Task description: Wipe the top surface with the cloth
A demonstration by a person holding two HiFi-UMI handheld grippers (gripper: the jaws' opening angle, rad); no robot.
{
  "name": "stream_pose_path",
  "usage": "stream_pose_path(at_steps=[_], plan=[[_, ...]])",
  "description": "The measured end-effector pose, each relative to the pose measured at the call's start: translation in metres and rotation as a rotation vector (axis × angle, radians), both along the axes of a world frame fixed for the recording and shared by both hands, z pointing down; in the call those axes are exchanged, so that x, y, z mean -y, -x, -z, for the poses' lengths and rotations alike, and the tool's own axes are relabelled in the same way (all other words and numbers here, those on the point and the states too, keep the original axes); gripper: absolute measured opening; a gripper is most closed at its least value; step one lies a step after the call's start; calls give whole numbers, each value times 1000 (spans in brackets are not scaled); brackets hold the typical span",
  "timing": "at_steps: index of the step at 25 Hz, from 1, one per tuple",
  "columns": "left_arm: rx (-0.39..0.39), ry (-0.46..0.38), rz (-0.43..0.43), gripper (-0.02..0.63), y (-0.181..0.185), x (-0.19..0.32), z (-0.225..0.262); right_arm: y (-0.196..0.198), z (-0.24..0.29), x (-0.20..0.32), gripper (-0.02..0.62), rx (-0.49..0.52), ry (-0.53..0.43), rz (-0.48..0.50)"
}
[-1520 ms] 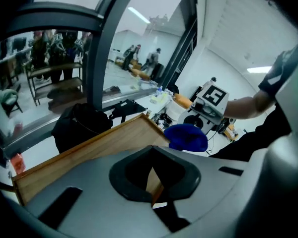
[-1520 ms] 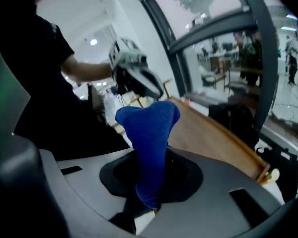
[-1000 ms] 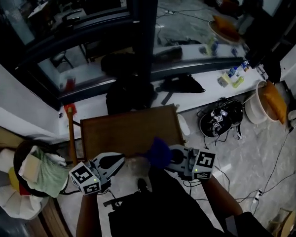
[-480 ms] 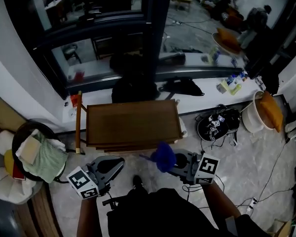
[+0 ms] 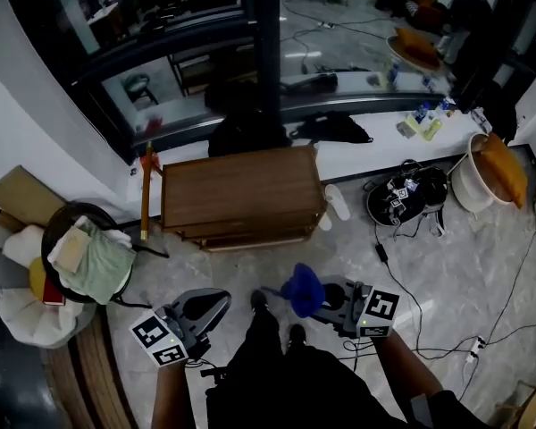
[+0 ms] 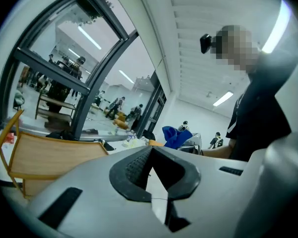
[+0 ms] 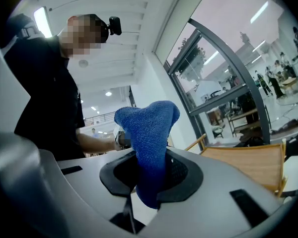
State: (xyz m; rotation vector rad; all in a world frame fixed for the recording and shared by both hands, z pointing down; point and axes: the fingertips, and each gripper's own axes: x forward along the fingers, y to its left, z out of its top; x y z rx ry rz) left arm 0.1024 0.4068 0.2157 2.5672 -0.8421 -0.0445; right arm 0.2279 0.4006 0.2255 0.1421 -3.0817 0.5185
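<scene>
Wooden cabinet [image 5: 241, 186] is seen on the floor well ahead of both grippers, its flat top bare; nothing is touched by either gripper there. The same cabinet is seen ahead and to the left of the left gripper's jaws [image 6: 44, 155] and ahead and to the right of the right gripper's jaws [image 7: 243, 160]. A round basket [image 5: 82, 209] filled with pale fabric is placed ahead and left of the left gripper [image 5: 213, 302]. That gripper [image 6: 151, 150] is held low in front of the person, jaws closed together with nothing between them. The right gripper [image 5: 324, 300] is held just beside it, to its right, jaws clamped [image 7: 151, 182] on a blue cloth [image 7: 149, 133]. The cloth [image 5: 302, 289] is bunched and stands up out of the right gripper's jaws, well apart from the cabinet, and is seen past the left gripper's tips [image 6: 176, 135].
</scene>
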Motion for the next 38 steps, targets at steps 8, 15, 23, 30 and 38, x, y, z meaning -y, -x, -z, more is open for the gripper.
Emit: stream_pose_path(at_steps=[8, 15, 23, 30, 38], plan=[[55, 34, -71, 11, -37, -65, -13, -6, -7, -65, 87, 22, 14, 23], [52, -43, -126, 11, -33, -86, 0, 10, 13, -96, 87, -7, -45, -30], [121, -84, -78, 11, 45, -139, -8, 80, 17, -142, 87, -23, -50, -33], [101, -58, -78, 11, 71, -158, -26, 106, 2, -160, 87, -49, -29, -43], [84, -30, -61, 11, 81, -165, -34, 133, -13, -170, 87, -73, -33, -15]])
